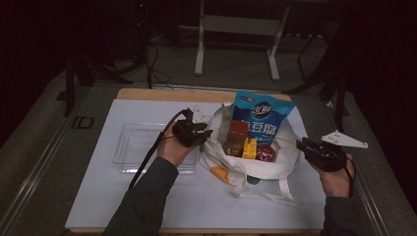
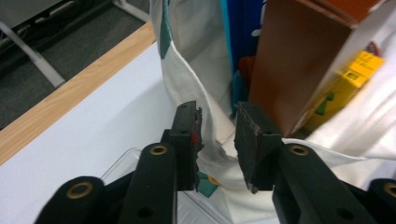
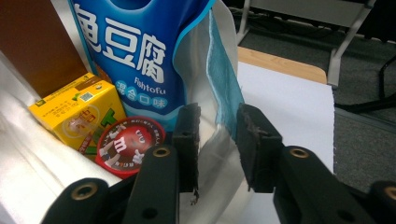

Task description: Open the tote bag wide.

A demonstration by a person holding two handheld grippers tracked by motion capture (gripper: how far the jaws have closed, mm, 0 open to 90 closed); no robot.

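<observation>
The white cloth bag (image 1: 255, 164) sits in the middle of the high view, full of snacks, with the left gripper (image 1: 200, 132) right at its left edge and the right gripper (image 1: 304, 146) right at its right edge. In the left gripper view the jaws stand a little apart with a fold of the bag's rim (image 2: 210, 140) between them, but I cannot tell if they pinch it. In the right gripper view the jaws are also partly apart around the edge of the blue fish tofu pouch (image 3: 140, 56), which stands tall at the back of the bag, so the right hand is nearer to it.
</observation>
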